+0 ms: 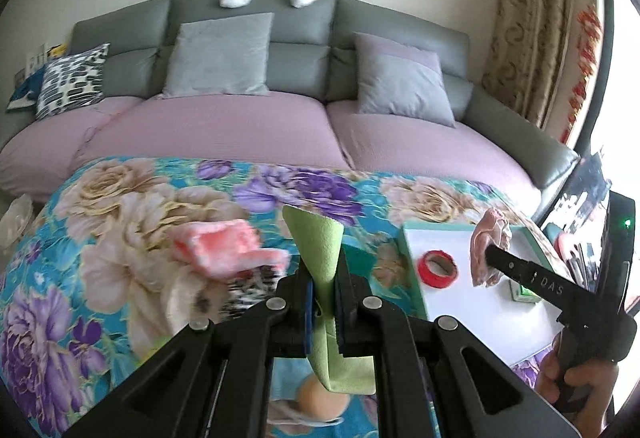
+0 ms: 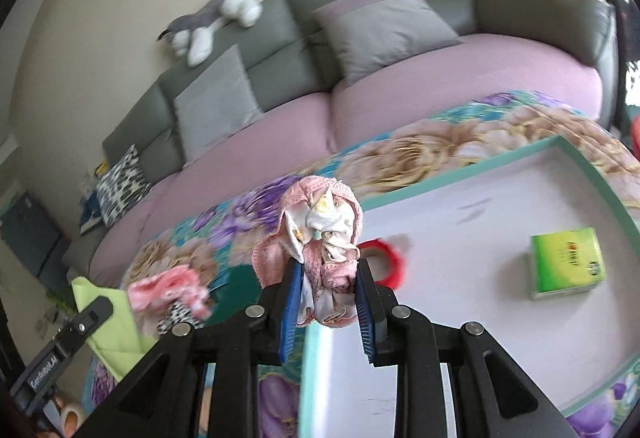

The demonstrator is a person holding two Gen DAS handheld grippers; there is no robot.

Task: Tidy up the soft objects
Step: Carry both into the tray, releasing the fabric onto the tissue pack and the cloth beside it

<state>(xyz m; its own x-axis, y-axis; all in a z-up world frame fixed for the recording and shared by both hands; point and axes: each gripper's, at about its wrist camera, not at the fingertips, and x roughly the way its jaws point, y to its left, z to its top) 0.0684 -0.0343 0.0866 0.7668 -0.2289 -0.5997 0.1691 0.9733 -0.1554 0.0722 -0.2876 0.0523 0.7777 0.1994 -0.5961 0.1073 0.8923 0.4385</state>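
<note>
**A:** ok going left to right: what was on that floral blanket (image 1: 132, 206)? Near its left side I saw a fluffy pink cloth (image 1: 224, 248) lying loose on a black-and-white patterned piece (image 1: 248, 284).

**B:** yep, both were apart from the claws. Next over, the left gripper (image 1: 325, 294) was clamped tight on a green cloth (image 1: 320, 246), a flap standing up above the pads and the rest hanging below. Lifted clear of the blanket.

**A:** and the right one?

**B:** the right gripper (image 2: 329, 280) was closed on a bunched pink-and-white cloth (image 2: 320, 226), wad sticking up out of the jaws, hanging over the left edge of the white tray (image 2: 460, 318) with the teal rim.

**A:** so the tray's the drop spot?

**B:** my guess, can't be sure. It sat at the blanket's right side, so the right hand was clearly nearer; its bundle was practically above the near-left corner already. The green one lay to the tray's left, so it'd have to travel rightward. A red tape roll (image 2: 382, 262) and a green box (image 2: 566, 262) were already inside.
</note>
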